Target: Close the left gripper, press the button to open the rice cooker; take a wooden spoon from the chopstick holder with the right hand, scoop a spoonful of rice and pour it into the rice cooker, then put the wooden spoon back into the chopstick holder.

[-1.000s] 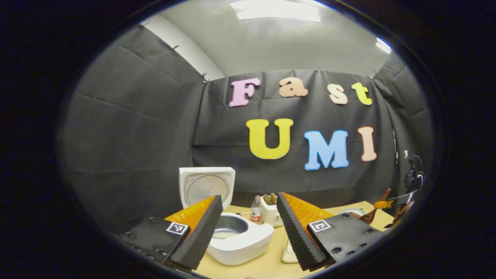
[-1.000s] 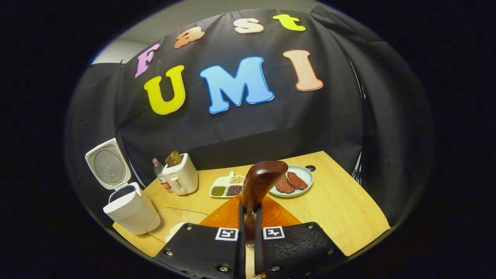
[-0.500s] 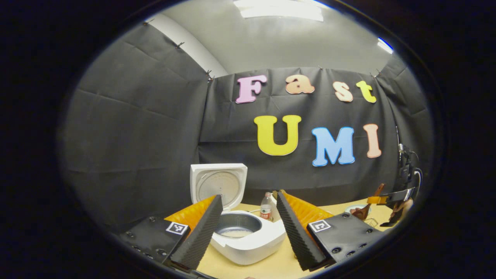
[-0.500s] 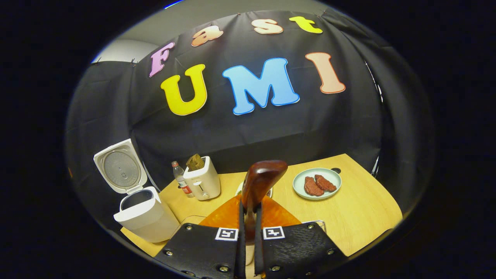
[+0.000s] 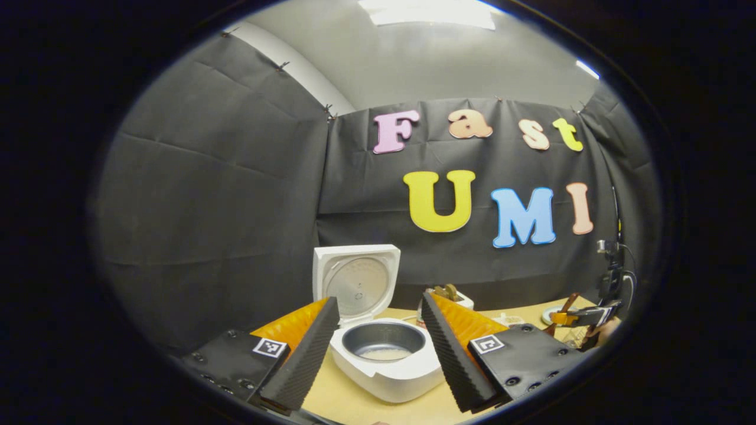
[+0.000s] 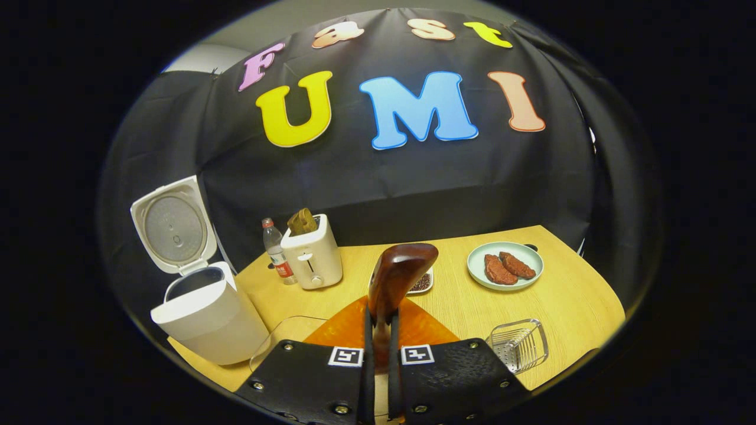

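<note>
The right gripper (image 6: 378,330) has its fingers clamped on the handle of the wooden spoon (image 6: 398,277), whose bowl stands up above the table (image 6: 567,301). The left gripper (image 5: 378,348) is spread wide, with the rice cooker (image 5: 384,360) between its fingers, lid up and a little rice in the pot. A wire chopstick holder (image 6: 520,345) lies near the right gripper.

This was a staged recording booth, not a real kitchen. Black cloth (image 6: 413,177) hung pinned as walls on every side, under a plain office ceiling with a panel light (image 5: 428,12). The wooden surface (image 6: 484,301) carried kitchen props: a rice cooker (image 6: 204,319) at nine o'clock, a toaster (image 6: 312,254) and a plate of meat (image 6: 505,265) toward one o'clock.
</note>
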A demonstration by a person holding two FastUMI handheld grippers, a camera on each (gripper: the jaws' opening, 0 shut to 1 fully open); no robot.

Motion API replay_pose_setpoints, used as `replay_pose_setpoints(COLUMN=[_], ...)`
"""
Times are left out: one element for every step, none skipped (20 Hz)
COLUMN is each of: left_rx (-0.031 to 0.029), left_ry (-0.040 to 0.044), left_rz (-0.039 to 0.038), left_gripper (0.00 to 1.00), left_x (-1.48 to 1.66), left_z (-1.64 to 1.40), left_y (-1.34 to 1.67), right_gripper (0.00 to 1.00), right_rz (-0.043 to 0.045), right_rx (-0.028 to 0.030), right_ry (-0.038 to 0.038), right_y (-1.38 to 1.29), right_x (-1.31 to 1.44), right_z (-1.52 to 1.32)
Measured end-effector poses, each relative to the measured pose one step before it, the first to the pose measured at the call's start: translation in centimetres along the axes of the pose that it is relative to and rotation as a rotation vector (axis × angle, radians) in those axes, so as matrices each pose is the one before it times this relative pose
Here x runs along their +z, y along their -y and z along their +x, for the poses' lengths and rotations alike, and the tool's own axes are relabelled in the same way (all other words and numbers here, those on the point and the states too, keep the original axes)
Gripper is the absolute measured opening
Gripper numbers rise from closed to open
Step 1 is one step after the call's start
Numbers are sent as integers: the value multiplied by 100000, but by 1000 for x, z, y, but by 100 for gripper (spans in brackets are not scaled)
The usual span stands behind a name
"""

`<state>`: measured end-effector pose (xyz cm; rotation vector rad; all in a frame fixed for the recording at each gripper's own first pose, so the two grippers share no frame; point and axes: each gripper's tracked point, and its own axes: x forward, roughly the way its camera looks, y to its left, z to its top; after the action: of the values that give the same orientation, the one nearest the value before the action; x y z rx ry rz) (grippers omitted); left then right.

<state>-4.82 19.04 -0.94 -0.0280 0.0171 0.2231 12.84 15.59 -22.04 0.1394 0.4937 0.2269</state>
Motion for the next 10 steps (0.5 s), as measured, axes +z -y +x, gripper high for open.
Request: replay_pose_setpoints(left_rx=[489, 756, 576, 495, 473, 604, 427, 309, 81, -38], left_ry=[-408, -450, -346, -374, -440, -271, 223, 45, -40, -96], left_rz=[606, 298, -67, -146, 92, 475, 653, 532, 134, -221], left_gripper=[97, 97, 97, 97, 97, 96, 96, 96, 97, 97], left_x=[-164, -225, -148, 11, -148, -192, -45, 65, 62, -23], left_z=[35, -11, -51, 72, 60, -40, 37, -64, 18, -113], left_y=[-390, -434, -404, -263, -275, -230, -227, -297, -106, -59], right_gripper=[9, 9, 9, 9, 9, 9, 9, 9, 9, 9], right_rz=[-873, -762, -747, -828, -807, -813, -441, -91, 475, 1170], right_rx=[-254, -70, -271, -410, -274, -403, 80, -147, 94, 217], right_ry=[-729, -807, -704, -495, -405, -297, 499, 947, 396, -249], right_y=[-267, -336, -284, -210, -275, -249, -301, -352, -413, -479], right_x=[-611, -635, -522, -519, -538, -530, -145, -162, -94, -304], right_z=[584, 445, 422, 409, 313, 103, 177, 110, 87, 97])
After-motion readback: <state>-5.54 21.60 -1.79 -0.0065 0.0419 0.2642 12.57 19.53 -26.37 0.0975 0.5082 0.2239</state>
